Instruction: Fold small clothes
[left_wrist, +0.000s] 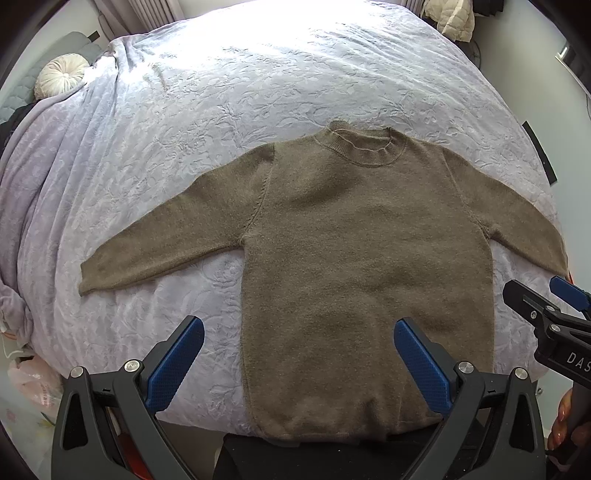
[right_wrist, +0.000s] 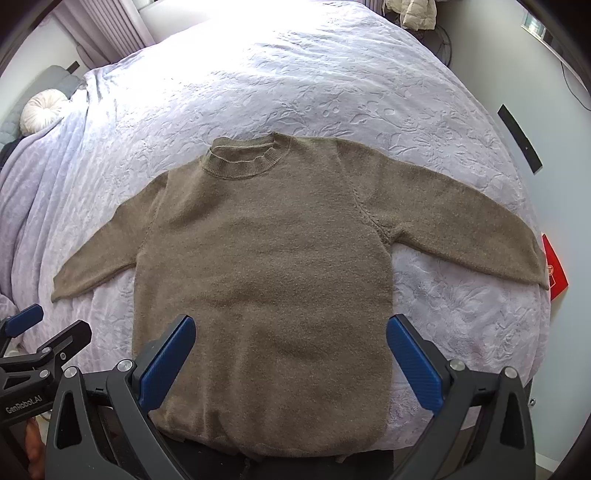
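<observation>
**Sweater spread flat, both grippers wide open above its hem**

A bed (left_wrist: 258, 74) under a pale lilac embossed quilt fills both views. On it an olive-brown knit sweater (left_wrist: 362, 258) lies flat, front up, both sleeves spread out to the sides and the ribbed collar (left_wrist: 364, 147) at the far end, well beyond the fingertips.

The left gripper (left_wrist: 299, 350) hangs above the near edge of the bed with its blue-padded fingers (left_wrist: 173, 365) spread wide and holding nothing; the sweater's left side edge and hem lie between them.

The right gripper (right_wrist: 291, 347) is likewise wide open and empty, its fingers (right_wrist: 413, 362) bracketing the lower body of the sweater, the hem just below the pads.

A round cream cushion (left_wrist: 61, 74) sits far beyond the left fingertips, at the head of the bed.
</observation>
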